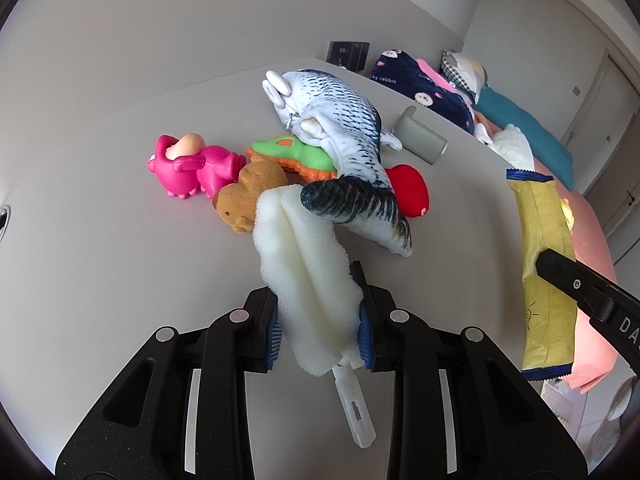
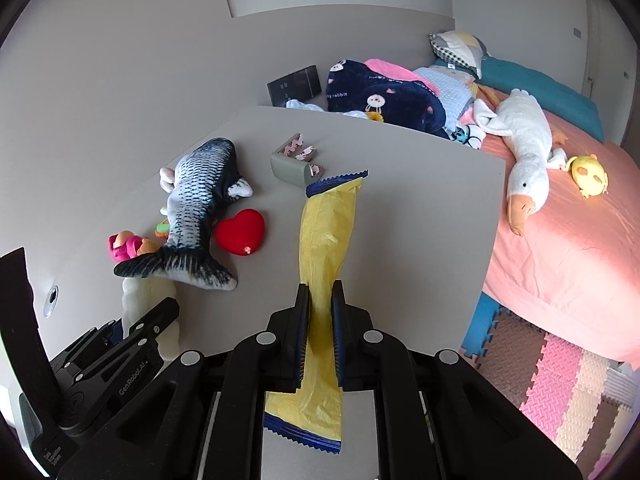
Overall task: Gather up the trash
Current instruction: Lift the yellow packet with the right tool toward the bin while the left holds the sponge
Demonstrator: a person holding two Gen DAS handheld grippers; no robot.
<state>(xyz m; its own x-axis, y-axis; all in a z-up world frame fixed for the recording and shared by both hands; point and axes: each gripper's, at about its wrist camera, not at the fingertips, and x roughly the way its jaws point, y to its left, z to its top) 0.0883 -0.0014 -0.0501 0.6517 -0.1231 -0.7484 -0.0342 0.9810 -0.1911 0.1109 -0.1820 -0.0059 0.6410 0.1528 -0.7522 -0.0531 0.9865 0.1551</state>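
Above the table (image 2: 400, 200), left hand-held gripper (image 1: 320, 320) pinching sponge brush (image 1: 308, 264), right hand-held gripper (image 2: 320, 336) pinching yellow wrapper (image 2: 326, 240).

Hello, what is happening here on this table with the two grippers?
A person is collecting trash with two handheld grippers. The left gripper is shut on a white foam sponge brush, and the right gripper is shut on a yellow wrapper. Both are lifted over the grey table, where a plush fish and other toys lie.
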